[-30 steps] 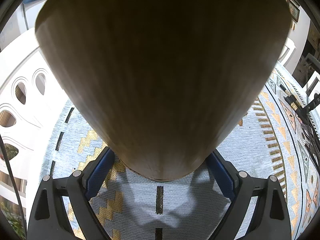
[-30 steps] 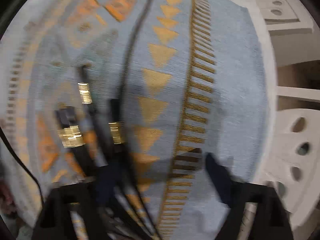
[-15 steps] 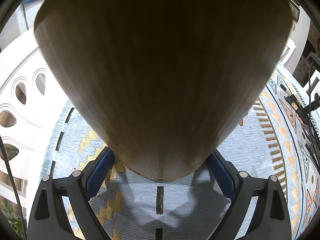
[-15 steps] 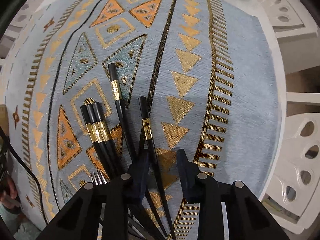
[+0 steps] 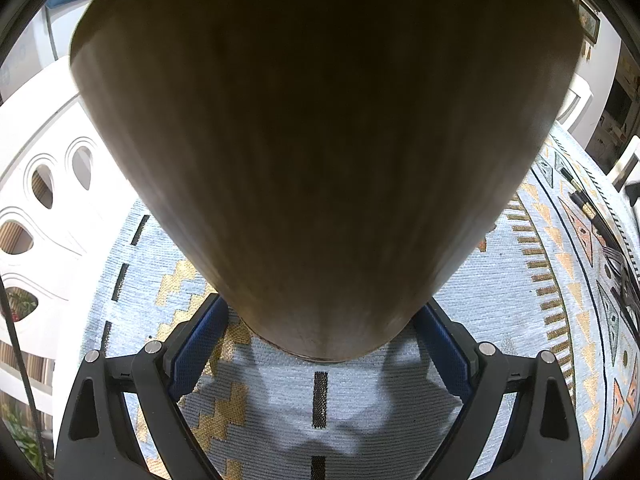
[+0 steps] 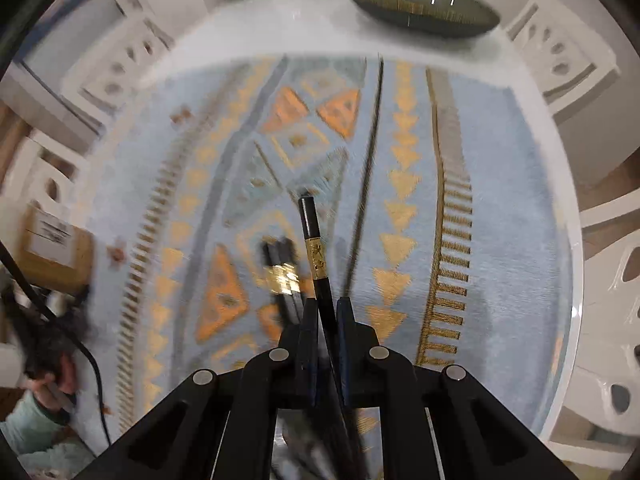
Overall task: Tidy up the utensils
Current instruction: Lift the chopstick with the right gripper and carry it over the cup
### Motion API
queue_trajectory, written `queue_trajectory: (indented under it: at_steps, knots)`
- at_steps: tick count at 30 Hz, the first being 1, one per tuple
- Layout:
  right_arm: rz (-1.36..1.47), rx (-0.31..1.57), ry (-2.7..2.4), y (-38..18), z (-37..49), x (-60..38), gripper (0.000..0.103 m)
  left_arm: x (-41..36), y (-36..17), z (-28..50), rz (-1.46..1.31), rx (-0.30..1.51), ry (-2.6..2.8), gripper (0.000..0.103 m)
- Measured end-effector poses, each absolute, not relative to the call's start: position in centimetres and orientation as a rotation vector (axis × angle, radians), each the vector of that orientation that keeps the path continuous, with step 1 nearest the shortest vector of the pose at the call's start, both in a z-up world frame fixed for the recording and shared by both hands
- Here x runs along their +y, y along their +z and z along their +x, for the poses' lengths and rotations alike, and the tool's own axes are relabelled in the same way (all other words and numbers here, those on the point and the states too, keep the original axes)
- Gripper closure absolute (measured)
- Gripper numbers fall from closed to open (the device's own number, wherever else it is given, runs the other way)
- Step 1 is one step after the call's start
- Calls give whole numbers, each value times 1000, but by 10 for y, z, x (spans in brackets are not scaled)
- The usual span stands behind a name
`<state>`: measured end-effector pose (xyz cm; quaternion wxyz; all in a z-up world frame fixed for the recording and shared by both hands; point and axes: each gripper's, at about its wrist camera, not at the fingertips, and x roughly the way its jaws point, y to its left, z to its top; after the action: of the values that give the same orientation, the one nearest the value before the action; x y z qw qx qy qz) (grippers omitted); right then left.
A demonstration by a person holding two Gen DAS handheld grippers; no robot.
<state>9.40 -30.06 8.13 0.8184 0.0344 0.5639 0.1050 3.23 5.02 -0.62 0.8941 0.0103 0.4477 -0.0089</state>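
Observation:
A tall wooden utensil holder (image 5: 320,140) fills the left wrist view, standing on the patterned blue and gold cloth (image 5: 280,412). My left gripper (image 5: 322,320) is shut on its base, blue pads against both sides. In the right wrist view my right gripper (image 6: 326,312) has its jaws closing on a black chopstick (image 6: 314,240) with a gold band, pads pressing its shaft, the chopstick raised off the cloth. More black chopsticks (image 6: 282,264) lie blurred on the cloth just left of it, also seen as chopsticks (image 5: 584,204) far right in the left wrist view.
A dark oval bowl (image 6: 420,8) sits at the table's far edge. White chairs (image 6: 560,56) ring the round table. A cardboard box (image 6: 52,244) and a person's hand (image 6: 52,384) with a black cable are at lower left.
The right gripper's jaws closed onto one black chopstick and rose with it, tilting so more of the table shows. The left gripper and the wooden holder have not moved.

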Motion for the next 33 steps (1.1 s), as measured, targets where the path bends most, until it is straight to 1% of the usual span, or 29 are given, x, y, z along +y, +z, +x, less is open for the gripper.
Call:
queue_trajectory:
  at_steps: [7,8,14,26,29,33]
  knots:
    - [171,972,239,144,72,-290,94,48,-10,33,23,927,-15,9]
    - [191,940,256,154,67,-284,97,49,-10,33,23,927,-15,9]
    - [233,751,363,213,75,-233,97,48,-10,33,23,927,-15,9]
    - [358,573,709,287,101,-123,97,45,-8,33,23,927,-14,9]
    - [396,572,815,291,106,-100,97,45,-8,33,23,927,-14,9]
    - [349,599,840,284,106,-70,97,45,-8,33,23,927,-14,9]
